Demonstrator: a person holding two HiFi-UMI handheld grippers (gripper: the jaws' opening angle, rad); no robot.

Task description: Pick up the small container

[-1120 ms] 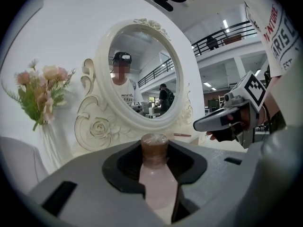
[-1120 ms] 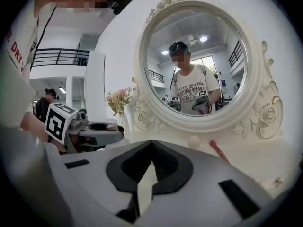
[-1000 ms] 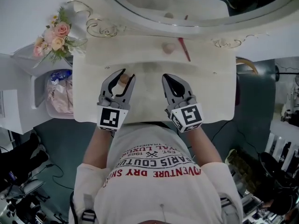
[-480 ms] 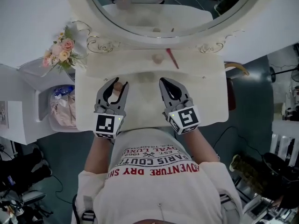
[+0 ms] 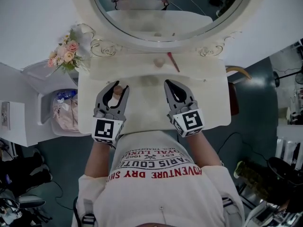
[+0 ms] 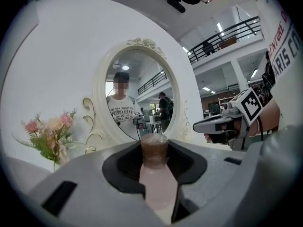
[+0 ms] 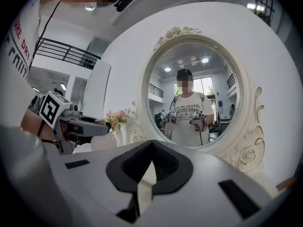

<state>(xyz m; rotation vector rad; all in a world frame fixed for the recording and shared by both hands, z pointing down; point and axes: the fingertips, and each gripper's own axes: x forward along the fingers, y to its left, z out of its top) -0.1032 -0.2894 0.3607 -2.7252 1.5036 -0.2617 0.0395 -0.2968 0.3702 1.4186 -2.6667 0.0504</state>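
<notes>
Grasp looks done: the left gripper [image 5: 117, 88] is clamped on the small container [image 6: 154, 167], a pale pink bottle with a brown cap upright between its jaws, over the near part of the vanity table [image 5: 208, 103]. Beside it, the right gripper [image 5: 171, 83] is closed and empty. Whether the bottle's base is clear of the tabletop isn't visible, so lifting may remain. Farther back, a red stick [image 5: 173, 62] lies below the mirror [image 5: 170, 22].
</notes>
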